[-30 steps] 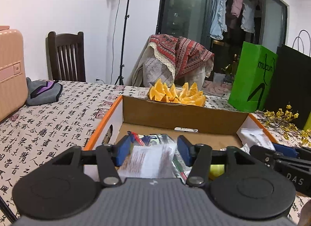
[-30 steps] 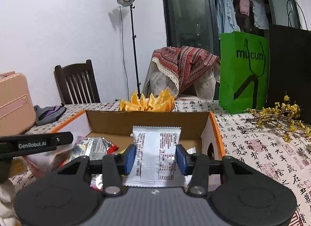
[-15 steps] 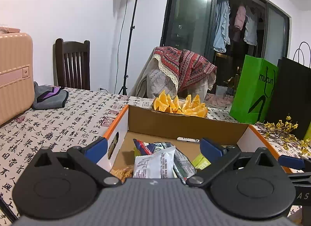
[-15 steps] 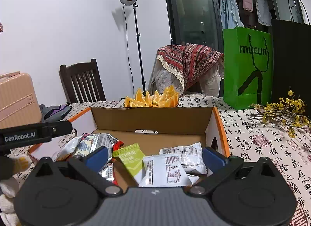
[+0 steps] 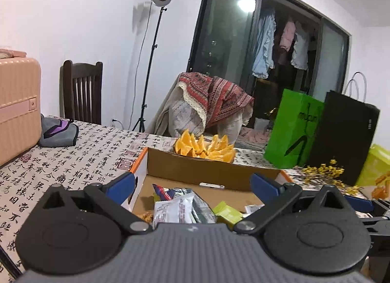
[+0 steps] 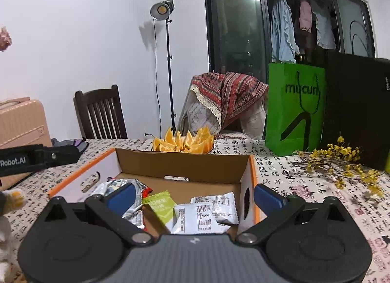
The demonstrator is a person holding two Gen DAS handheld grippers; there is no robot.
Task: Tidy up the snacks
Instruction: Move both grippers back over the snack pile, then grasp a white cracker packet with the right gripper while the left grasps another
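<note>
Both packets have dropped into the box (image 6: 182, 163) since a second ago. The left gripper (image 5: 192, 185) and right gripper (image 6: 195, 196) now gape wide, empty. The white packet (image 6: 197, 217) looks light, crinkly, slippery; pinch its sealed edge.

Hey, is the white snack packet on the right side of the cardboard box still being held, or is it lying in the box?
Lying in the box. The white snack packet rests loose inside the cardboard box.
</note>
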